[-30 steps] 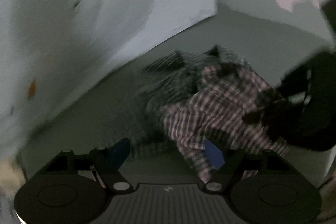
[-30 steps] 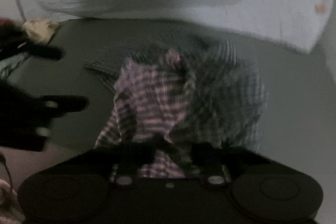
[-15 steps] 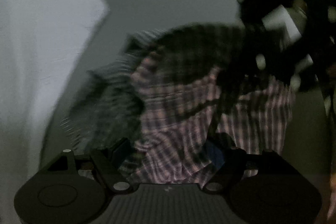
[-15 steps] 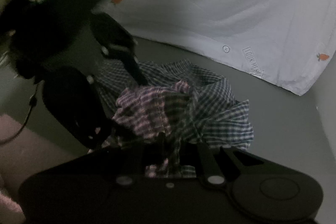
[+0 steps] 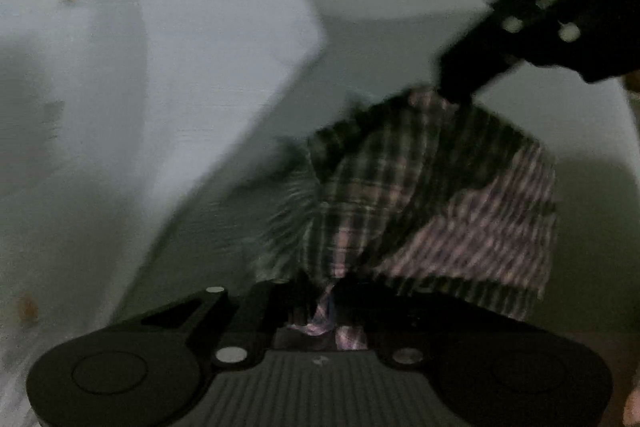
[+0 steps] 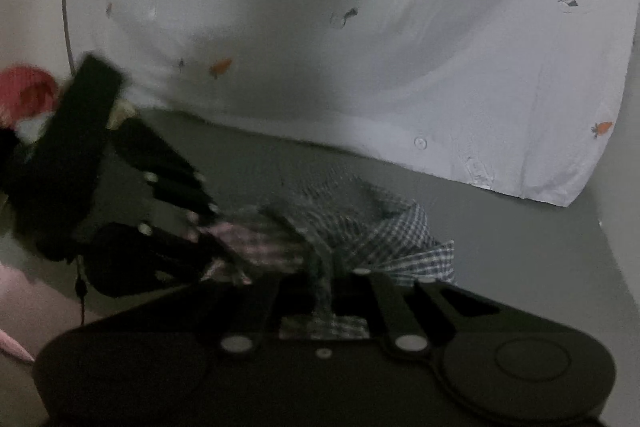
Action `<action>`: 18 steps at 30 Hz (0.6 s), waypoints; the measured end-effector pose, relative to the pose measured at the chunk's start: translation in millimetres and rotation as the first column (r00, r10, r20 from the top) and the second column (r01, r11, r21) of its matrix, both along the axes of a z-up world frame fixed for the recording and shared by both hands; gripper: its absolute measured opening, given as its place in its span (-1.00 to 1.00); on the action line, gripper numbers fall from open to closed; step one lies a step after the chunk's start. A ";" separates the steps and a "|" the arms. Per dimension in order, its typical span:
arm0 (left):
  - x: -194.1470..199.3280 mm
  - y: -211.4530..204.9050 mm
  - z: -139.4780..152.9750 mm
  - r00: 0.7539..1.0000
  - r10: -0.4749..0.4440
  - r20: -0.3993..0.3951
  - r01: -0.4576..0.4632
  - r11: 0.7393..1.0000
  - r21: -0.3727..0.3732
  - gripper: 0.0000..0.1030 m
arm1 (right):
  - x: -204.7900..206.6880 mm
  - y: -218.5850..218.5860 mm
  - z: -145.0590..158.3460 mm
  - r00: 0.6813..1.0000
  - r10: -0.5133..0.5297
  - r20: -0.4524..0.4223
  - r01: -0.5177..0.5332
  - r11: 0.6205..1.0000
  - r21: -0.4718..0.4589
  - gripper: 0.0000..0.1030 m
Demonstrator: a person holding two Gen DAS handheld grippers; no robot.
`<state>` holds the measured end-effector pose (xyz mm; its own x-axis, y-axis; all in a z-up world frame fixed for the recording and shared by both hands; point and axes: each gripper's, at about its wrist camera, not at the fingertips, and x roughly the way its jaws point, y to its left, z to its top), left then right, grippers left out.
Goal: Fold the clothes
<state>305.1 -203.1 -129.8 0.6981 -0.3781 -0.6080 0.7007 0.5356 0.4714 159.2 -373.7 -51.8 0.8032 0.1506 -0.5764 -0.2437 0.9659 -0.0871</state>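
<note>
Both jaws pinch the crumpled plaid shirt [image 5: 432, 195], bunched between left gripper [image 5: 320, 307] and right gripper [image 6: 324, 283].

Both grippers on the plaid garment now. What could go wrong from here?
1. The left gripper pinches only a narrow bunched edge of the pink plaid garment; it may slip out.
2. A dark checked garment lies bunched against it at the right gripper, so both could lift together.

Pink-and-dark plaid shirt [image 5: 460, 211], carrot-print white sheet [image 6: 360, 27]

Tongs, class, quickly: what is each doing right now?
Left tongs: closed on the pink plaid garment.
Right tongs: closed on the dark checked garment.
</note>
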 end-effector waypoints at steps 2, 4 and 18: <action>-5.7 17.3 15.2 0.994 0.101 0.048 -0.099 0.994 -0.046 -0.88 | 0.2 -4.9 4.2 1.000 -0.020 0.016 0.019 1.000 0.014 -0.84; -6.5 33.5 28.6 0.979 0.199 0.039 -0.193 0.974 -0.120 -0.88 | 3.4 -8.3 3.4 0.999 -0.041 0.031 0.041 0.999 -0.016 -0.65; -15.8 78.4 54.0 0.922 0.387 -0.018 -0.377 0.883 -0.280 -0.88 | 62.1 70.9 -71.0 0.906 0.422 -0.014 -0.355 0.743 -0.567 -0.03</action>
<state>289.3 -124.7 -75.8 0.8421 -0.2243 -0.4904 0.4005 0.8691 0.2902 221.3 -302.8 -122.8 0.8067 0.1518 -0.5711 -0.5435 0.5700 -0.6162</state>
